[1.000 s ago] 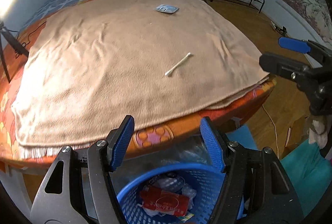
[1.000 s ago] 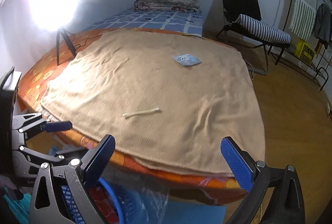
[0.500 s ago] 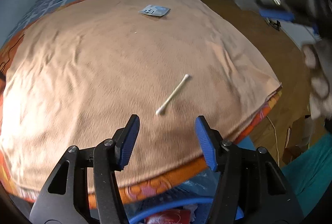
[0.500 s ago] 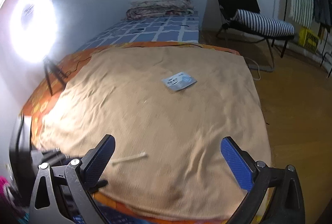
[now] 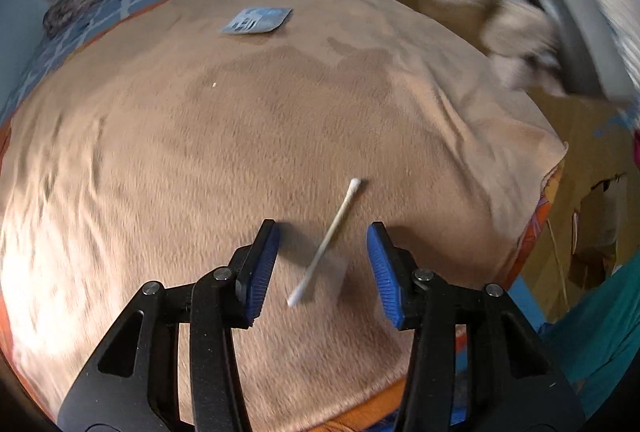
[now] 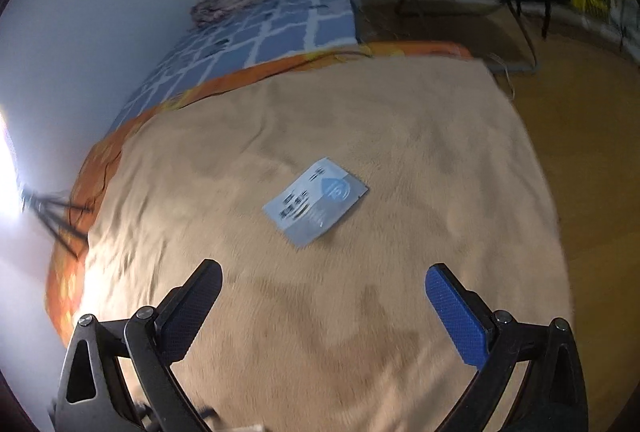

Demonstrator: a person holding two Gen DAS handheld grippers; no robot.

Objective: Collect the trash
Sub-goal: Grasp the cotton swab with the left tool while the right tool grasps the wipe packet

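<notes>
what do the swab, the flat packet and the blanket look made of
Swab: thin white stick, likely paper or plastic, with fluffy cotton-like tips. Flat packet: glossy blue-grey printed film, probably plastic or foil. Blanket: soft tan fleece-like fabric with a matte, brushed nap and wrinkles.

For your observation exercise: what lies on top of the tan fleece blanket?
A white cotton swab and a flat blue-grey printed packet lie on the tan fleece blanket. Anything beneath it is covered.

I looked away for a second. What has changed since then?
Both grippers left the basket and came over the blanket. The left gripper now straddles the cotton swab, jaws closing, not yet touching. The right gripper neared the blue packet, open. Swab and packet haven't moved.
</notes>
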